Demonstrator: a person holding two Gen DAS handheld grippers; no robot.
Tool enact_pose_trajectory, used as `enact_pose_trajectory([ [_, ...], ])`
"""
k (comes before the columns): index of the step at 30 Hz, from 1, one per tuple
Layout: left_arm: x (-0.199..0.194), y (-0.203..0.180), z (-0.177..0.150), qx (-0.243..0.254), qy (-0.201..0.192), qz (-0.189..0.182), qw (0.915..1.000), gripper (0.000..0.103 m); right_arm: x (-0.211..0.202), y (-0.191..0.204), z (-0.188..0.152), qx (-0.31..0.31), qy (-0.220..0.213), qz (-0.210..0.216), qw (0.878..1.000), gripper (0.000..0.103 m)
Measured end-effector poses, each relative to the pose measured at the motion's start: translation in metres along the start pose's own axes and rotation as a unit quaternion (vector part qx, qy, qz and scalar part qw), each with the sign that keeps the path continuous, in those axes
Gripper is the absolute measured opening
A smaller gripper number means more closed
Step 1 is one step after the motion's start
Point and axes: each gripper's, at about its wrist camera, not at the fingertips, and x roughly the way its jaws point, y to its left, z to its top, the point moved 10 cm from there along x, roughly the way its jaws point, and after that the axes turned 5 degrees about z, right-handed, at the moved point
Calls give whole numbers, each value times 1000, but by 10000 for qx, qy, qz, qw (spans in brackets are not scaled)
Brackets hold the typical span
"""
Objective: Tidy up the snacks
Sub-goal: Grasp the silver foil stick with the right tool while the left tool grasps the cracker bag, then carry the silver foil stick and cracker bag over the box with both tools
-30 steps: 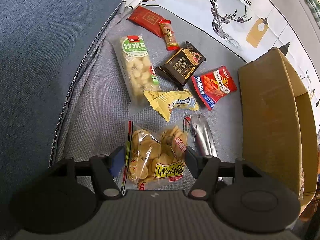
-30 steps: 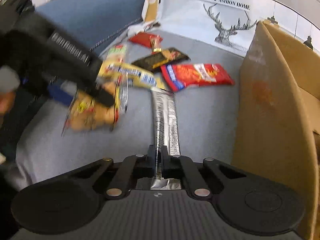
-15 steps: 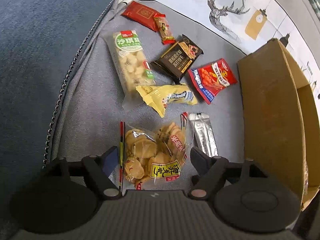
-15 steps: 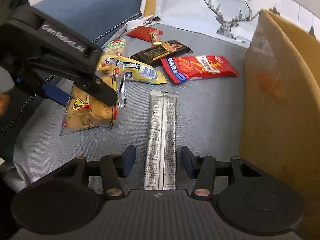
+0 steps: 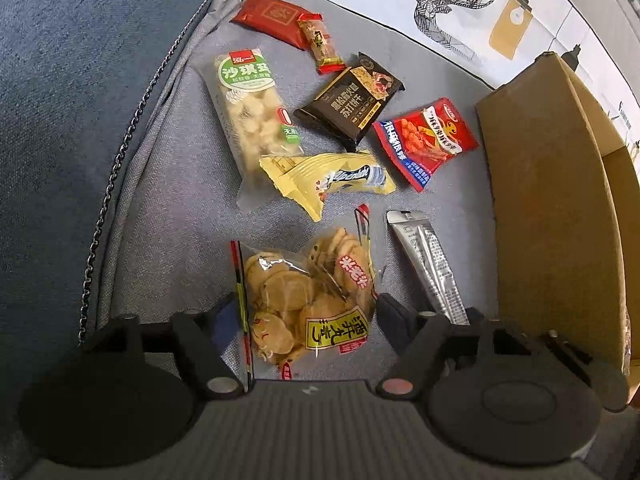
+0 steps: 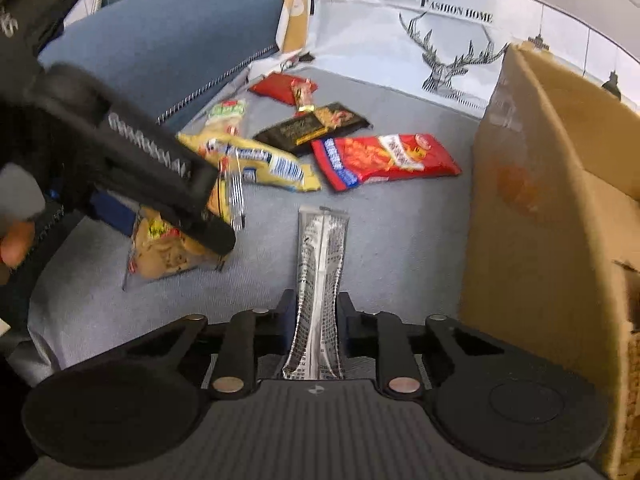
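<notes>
A clear bag of round crackers (image 5: 308,304) lies on the grey cushion between the jaws of my left gripper (image 5: 308,316). Those jaws are closing, and the pads stand just off the bag's edges. In the right wrist view one black finger (image 6: 192,216) of the left gripper crosses the same bag (image 6: 168,256). A long silver sachet (image 6: 320,264) runs forward from my right gripper (image 6: 318,308). Its jaws are closing, and the pads press the sachet's near end from both sides. The sachet (image 5: 428,264) lies beside the cardboard box (image 5: 552,200).
Further back lie a yellow pack (image 5: 340,180), a red chip pack (image 5: 428,136), a black cracker pack (image 5: 352,104), a green-labelled pack (image 5: 256,112), a red packet (image 5: 272,16) and a small bar (image 5: 320,40). The box wall (image 6: 540,200) rises at right. A deer-print cushion (image 5: 440,8) stands behind.
The right jaws let go of the silver sachet, opened wide, then closed in on it again. The left jaws widened around the cracker bag and have come partly back; the bag now lies flatter.
</notes>
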Motion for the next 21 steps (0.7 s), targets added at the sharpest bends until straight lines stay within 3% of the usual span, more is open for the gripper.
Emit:
enact_pose_trajectory([
  [6,-8,-7,4,92,-221,-80,9997,64,-20,0,15,8,-296,2,9996,18],
  [11,-31,-16,14,22,-733,-491,9961,63,-42,-7,31,115,-610,-49,9981,18],
  [17,-63,-24,28,-229,-1459,-912,9848,63,-83,-19,54,147,-1275,-56,9917,18],
  [21,-86,-39,36,-95,-2014,-889,9754,63,-110,-28,65,50,-1769,-105,9842,18],
])
